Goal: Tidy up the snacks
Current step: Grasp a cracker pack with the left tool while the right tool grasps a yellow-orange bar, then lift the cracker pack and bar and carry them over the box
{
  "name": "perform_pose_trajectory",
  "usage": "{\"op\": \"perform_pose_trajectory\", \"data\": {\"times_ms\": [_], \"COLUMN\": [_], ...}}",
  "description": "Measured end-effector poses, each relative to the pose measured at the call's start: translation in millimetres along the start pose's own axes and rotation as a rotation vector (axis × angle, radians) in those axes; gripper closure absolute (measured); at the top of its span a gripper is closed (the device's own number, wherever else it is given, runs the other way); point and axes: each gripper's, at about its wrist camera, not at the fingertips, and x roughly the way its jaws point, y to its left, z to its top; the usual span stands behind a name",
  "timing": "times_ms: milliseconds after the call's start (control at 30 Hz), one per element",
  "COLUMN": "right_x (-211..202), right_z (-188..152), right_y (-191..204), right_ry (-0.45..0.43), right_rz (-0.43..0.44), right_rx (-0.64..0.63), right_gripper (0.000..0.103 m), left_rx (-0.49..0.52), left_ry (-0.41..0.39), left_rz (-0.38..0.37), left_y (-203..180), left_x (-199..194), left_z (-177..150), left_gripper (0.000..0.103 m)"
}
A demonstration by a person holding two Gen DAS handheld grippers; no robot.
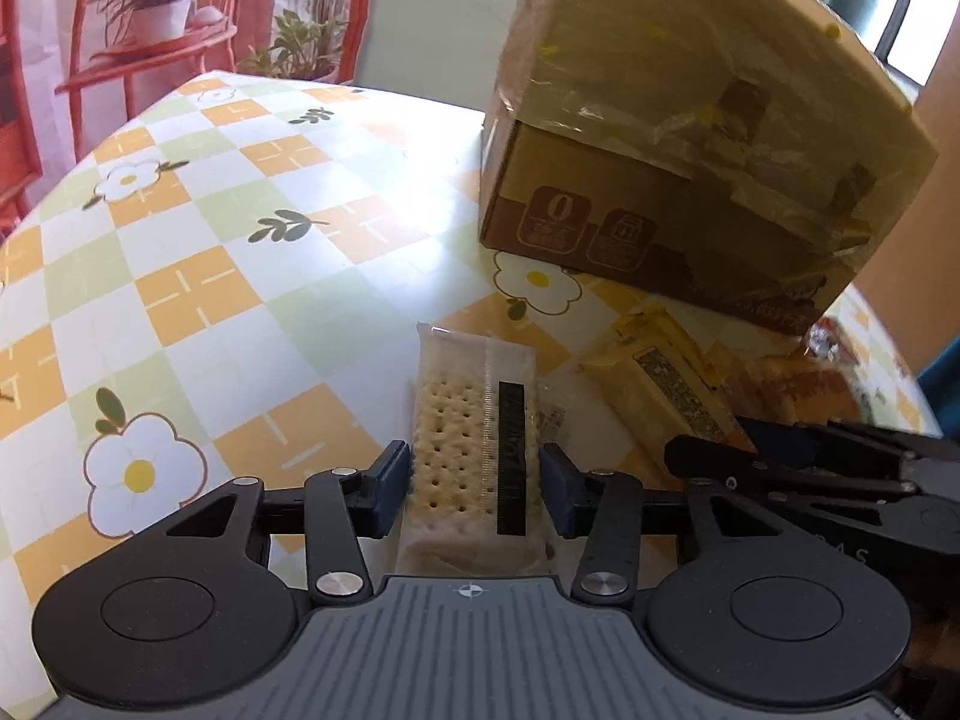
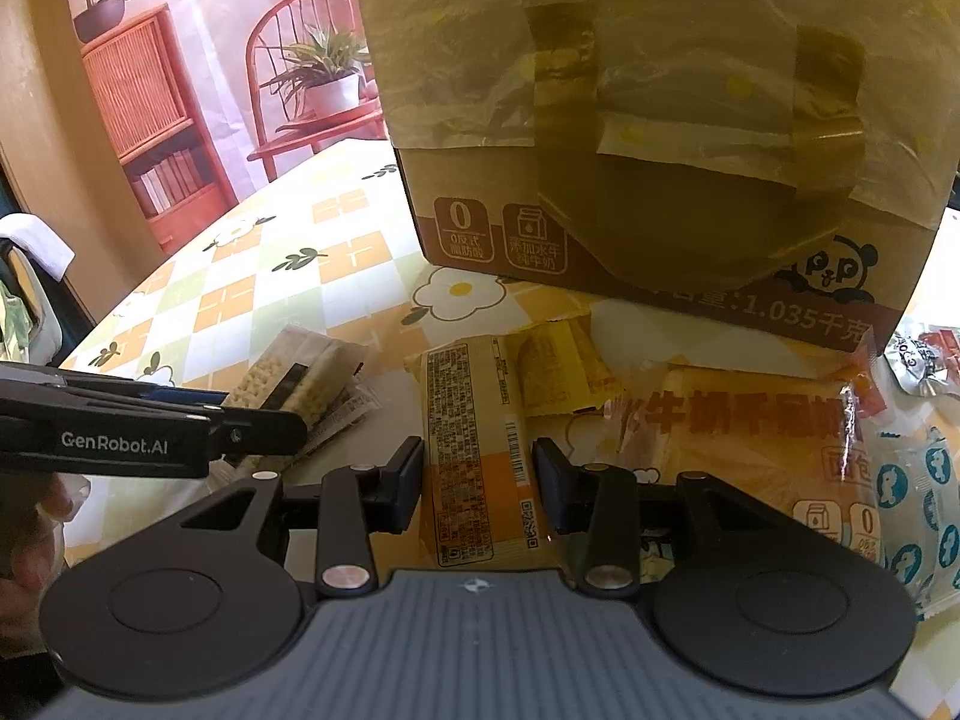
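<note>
A cracker pack [image 1: 474, 456] is clamped between the left tool [image 1: 475, 483] fingers, low over the table [image 1: 198, 276]. A yellow pack [image 2: 477, 450] is gripped on both sides by the right tool [image 2: 478, 483], just beside the crackers. An orange bread bag [image 2: 756, 438] and a blue-white bag [image 2: 918, 498] are seen to its right. A taped box [image 2: 648, 138] is set behind them.

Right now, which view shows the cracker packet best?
The left wrist view. The cracker packet lies centred between the left gripper fingers, its dotted crackers and black stripe plain. The right wrist view shows the same packet only at an angle, far left, partly hidden behind the left gripper.
</note>
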Motion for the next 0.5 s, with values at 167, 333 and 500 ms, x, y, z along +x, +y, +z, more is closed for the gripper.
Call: {"op": "perform_pose_trajectory", "data": {"times_ms": [167,333,500], "right_x": [-4.4,-23.3,-38.8], "right_z": [2.1,5.4,10.7], "right_y": [-9.2,-20.7,-23.6], "right_ry": [-0.01,-0.069,-0.121], "right_rz": [0.044,0.075,0.072], "right_rx": [0.056,0.111,0.121], "right_gripper": [0.062,0.062,0.062], "left_rx": [-0.009,-0.002,0.012], "left_ry": [-0.074,-0.137,-0.172], "left_rz": [-0.006,-0.006,-0.01], "left_y": [4.2,3.0,-4.1], "left_x": [-18.1,-36.1,-45.8], "left_z": [6.2,15.7,22.5], "left_gripper": [0.054,0.054,0.054]}}
